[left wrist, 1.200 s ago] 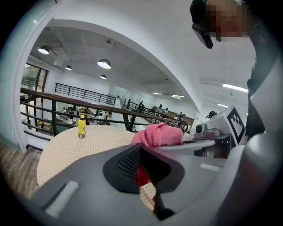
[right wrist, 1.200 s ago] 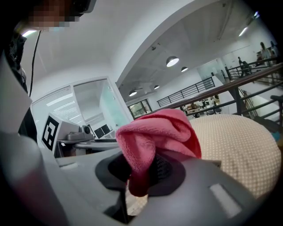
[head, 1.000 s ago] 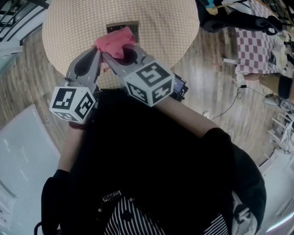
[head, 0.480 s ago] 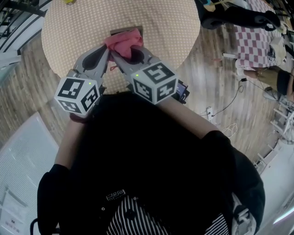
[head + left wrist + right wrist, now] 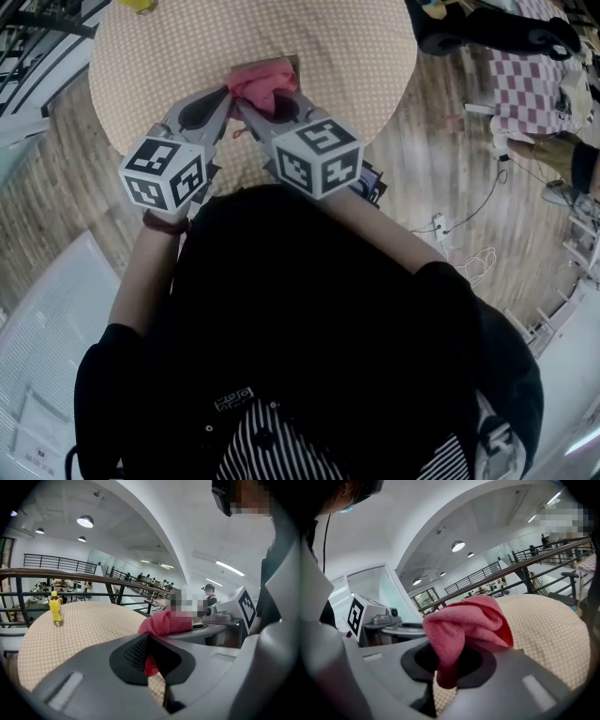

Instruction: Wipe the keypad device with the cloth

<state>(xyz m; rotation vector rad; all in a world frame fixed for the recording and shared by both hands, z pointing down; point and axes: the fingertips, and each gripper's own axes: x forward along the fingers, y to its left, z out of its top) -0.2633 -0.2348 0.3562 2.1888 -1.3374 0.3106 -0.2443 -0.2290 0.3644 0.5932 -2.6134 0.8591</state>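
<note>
A crumpled pink cloth is bunched over the near part of the keypad device, a dark flat box on the round beige table. Only the device's far rim shows. My left gripper and right gripper meet at the cloth, tips side by side. In the right gripper view the cloth is pinched in the shut jaws of the right gripper and a fold hangs through their opening. In the left gripper view the cloth sits at the shut tips of the left gripper.
A yellow bottle stands at the table's far edge. Wooden floor surrounds the table, with a cable on the right. A checked tablecloth and a seated person are at the far right. Railings run behind the table.
The two grippers have drawn closer together, and the pink cloth has moved further over the keypad device, covering more of it.
</note>
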